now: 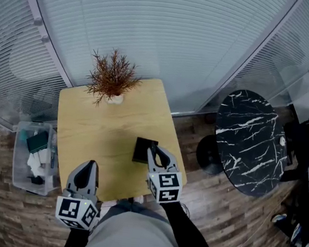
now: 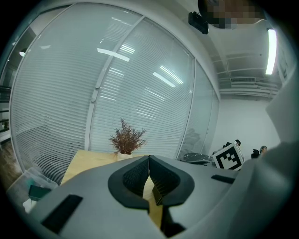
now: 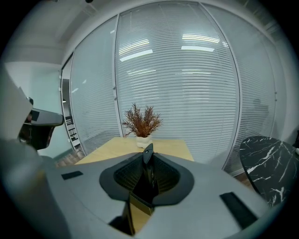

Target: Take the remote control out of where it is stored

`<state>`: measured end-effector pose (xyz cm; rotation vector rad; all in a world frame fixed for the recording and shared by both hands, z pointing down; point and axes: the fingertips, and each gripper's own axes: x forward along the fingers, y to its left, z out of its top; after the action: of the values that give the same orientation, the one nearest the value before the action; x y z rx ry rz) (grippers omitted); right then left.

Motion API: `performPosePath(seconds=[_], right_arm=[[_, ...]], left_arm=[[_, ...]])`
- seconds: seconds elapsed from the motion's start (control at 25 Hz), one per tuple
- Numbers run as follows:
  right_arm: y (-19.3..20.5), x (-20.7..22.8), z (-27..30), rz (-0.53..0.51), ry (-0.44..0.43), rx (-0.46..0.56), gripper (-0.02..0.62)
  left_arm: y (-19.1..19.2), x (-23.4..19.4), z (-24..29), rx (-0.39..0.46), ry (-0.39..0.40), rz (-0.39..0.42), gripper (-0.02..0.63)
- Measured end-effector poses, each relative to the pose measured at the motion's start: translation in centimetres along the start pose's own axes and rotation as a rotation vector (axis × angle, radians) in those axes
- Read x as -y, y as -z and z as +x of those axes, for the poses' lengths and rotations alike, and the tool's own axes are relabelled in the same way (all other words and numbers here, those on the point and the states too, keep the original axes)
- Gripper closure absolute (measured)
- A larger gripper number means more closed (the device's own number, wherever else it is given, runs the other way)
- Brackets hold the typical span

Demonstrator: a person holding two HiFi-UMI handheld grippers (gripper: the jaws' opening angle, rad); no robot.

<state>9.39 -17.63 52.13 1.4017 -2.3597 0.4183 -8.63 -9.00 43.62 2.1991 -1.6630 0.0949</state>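
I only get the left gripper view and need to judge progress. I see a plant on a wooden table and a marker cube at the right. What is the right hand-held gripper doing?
Observer: The right hand-held gripper reaches over the table's near right part, its tips at the right edge of a small black box lying there.
Operator: Is it holding anything?
Observer: Yes. Its own view shows the jaws shut on a thin dark piece standing on edge. I cannot tell whether that is the remote or the box's wall.
Operator: Where is the box relative to the plant?
Observer: Well apart. The plant stands at the far edge, and the box is near the person.
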Motion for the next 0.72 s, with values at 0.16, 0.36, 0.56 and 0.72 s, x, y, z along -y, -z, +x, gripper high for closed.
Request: performPosePath(seconds=[0.16, 0.36, 0.56, 0.72], right_arm=[[-0.10, -0.01, -0.10, 0.007, -0.003, 0.006, 0.526], [-0.27, -0.25, -0.31, 0.009, -0.009, 0.015, 0.526], [-0.54, -0.34, -0.40, 0.008, -0.011, 0.020, 0.526], [-0.88, -0.27, -0.61, 0.010, -0.012, 0.029, 0.526]], left_arm=[[0.19, -0.06, -0.10, -0.003, -0.002, 0.000, 0.597], [0.15, -0.04, -0.32, -0.001, -0.003, -0.001, 0.597], [0.05, 0.04, -0.27, 0.000, -0.001, -0.003, 0.597], [-0.01, 0.07, -0.37, 0.004, -0.003, -0.006, 0.597]])
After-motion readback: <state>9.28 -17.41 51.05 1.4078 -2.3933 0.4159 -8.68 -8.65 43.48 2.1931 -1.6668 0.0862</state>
